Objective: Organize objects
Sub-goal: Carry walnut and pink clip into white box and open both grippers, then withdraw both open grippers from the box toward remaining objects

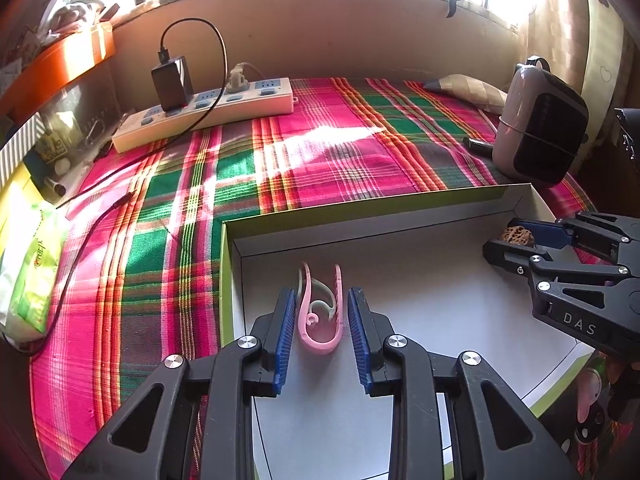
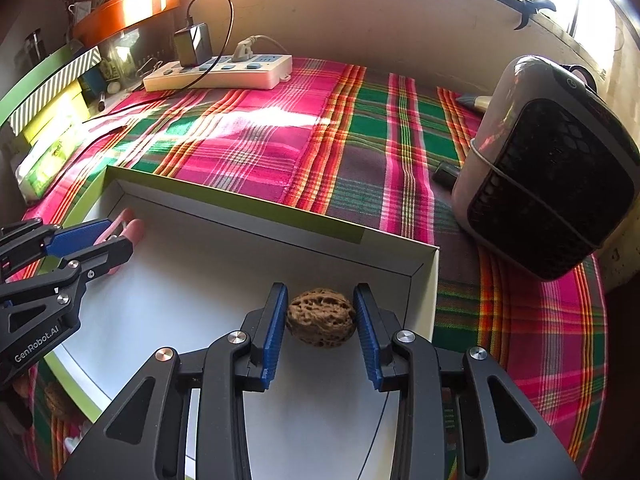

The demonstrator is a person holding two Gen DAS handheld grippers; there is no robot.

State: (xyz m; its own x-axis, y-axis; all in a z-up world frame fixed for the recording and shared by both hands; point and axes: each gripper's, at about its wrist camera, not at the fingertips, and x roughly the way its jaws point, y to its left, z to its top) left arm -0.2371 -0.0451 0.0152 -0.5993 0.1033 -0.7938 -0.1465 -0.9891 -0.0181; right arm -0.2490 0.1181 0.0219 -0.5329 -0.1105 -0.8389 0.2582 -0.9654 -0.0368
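Working inside a shallow white box (image 1: 400,236) with green outer walls, sitting on a pink, green and red plaid cloth (image 1: 320,152).

Left gripper (image 1: 320,332): hovering over the left part of the box floor, blue pads (image 1: 282,344) standing spread, with a pink clip (image 1: 320,312) lying between them and a sliver of space showing on each side, so not pinching it. Clip resting on the white floor near the box's left wall.

Right gripper (image 2: 320,322): reaching into the far right corner of the box, pads (image 2: 370,336) flanking a brown wrinkled walnut (image 2: 321,317); left pad looking to be touching the shell, right pad just beside it; cannot tell whether pressing or merely bracketing. Walnut sitting on the box floor near the right wall.

Lying on the cloth beyond the box: a white power strip (image 1: 208,114) with a black charger (image 1: 172,80) plugged in at far left, a grey and black device (image 2: 548,168) standing at far right.
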